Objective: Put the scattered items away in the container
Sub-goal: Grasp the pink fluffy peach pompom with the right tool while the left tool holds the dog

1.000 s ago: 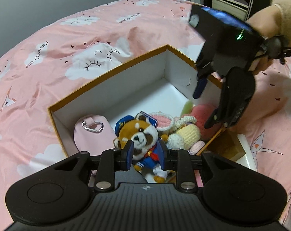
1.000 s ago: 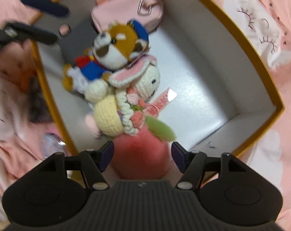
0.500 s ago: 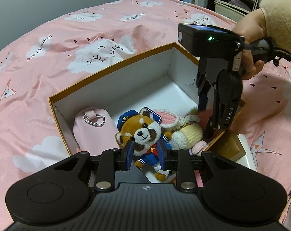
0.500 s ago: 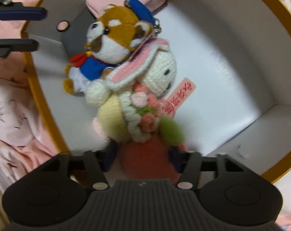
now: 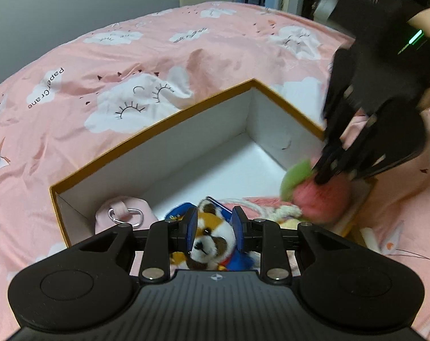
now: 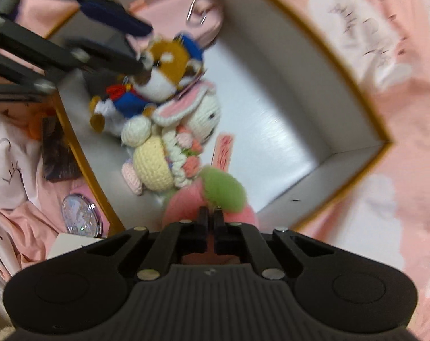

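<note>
The left hand-held gripper (image 5: 212,231) stands narrow with the head of the red panda toy (image 5: 212,237) between its blue pads, which seem to press on it, probably to settle this toy near the front wall of the box (image 5: 158,125). Next to the toy inside the box lie a pink pouch (image 5: 121,216) and a knitted rabbit (image 6: 169,153). Farther toward the right wall of the box, the right hand-held gripper (image 6: 210,218) is fully closed and pinches the pink peach toy (image 5: 323,199) near its green leaf, likely holding it from above to place it better; a round mirror (image 6: 80,213) waits outside the box on the bed (image 5: 129,65).
</note>
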Available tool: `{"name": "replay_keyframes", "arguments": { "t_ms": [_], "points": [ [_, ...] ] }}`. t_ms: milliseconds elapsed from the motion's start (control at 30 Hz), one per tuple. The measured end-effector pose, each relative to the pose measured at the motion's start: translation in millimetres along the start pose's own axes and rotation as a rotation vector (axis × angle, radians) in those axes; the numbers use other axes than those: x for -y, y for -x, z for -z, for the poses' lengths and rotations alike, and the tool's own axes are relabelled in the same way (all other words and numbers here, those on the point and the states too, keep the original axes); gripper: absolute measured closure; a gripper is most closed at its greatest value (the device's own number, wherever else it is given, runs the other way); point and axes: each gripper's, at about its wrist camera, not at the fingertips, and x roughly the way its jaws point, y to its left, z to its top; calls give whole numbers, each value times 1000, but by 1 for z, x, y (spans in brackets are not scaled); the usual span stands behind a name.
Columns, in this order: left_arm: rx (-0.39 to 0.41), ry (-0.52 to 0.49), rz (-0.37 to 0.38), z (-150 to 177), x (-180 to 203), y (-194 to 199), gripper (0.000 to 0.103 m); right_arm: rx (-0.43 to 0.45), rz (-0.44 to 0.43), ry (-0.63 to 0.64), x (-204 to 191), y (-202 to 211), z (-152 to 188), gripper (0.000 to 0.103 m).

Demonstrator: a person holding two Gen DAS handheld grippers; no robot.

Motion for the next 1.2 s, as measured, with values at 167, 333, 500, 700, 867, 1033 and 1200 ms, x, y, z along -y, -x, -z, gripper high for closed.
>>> {"name": "replay_keyframes", "arguments": {
  "t_ms": [167, 333, 500, 700, 867, 1033, 1200],
  "points": [
    [-86, 47, 20, 2, -10, -24, 73, 92, 37, -35, 7, 27, 5, 101],
    [-127, 68, 56, 14, -10, -35, 74, 170, 74, -87, -1, 32, -24, 103],
    [-118, 91, 62, 17, -14, -31, 74, 303, 98, -138, -3, 40, -54, 103],
    [-100, 104, 64, 19, -13, -26, 74, 329, 71, -112, -15, 34, -79, 103],
    [-75, 112, 62, 22, -15, -16, 74, 175, 49, -110, -5, 7, -75, 75],
    [-54, 99, 76, 19, -14, -11, 72, 56, 74, -36, 0, -20, -66, 57],
    [-36, 104, 67, 21, -16, -5, 70, -24, 37, 21, 2, -49, -64, 49]
  ]
}}
